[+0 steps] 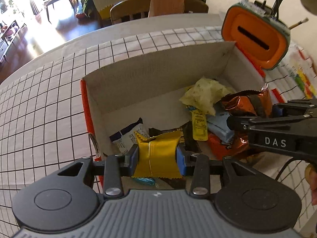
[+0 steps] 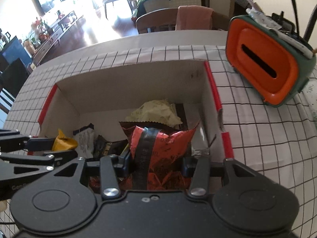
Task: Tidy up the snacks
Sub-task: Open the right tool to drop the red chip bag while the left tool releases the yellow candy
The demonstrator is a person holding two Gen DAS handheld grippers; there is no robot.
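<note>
An open cardboard box (image 1: 150, 73) with red edges sits on the checked tablecloth and holds several snack packets. My left gripper (image 1: 157, 155) is shut on a yellow snack packet (image 1: 158, 150) over the box's near edge. My right gripper (image 2: 156, 162) is shut on an orange foil snack bag (image 2: 158, 150) above the box's near right part. That bag (image 1: 247, 103) and the right gripper (image 1: 277, 109) also show at the right in the left wrist view. The yellow packet (image 2: 63, 143) and the left gripper (image 2: 37, 145) show at the left in the right wrist view. A pale green packet (image 2: 154, 113) lies at the back of the box (image 2: 128, 83).
An orange and green tissue holder (image 2: 265, 63) with pens and brushes stands right of the box. A wooden chair (image 2: 158, 19) with a pink cloth stands beyond the table's far edge. A colourful printed sheet (image 1: 301, 75) lies at the far right.
</note>
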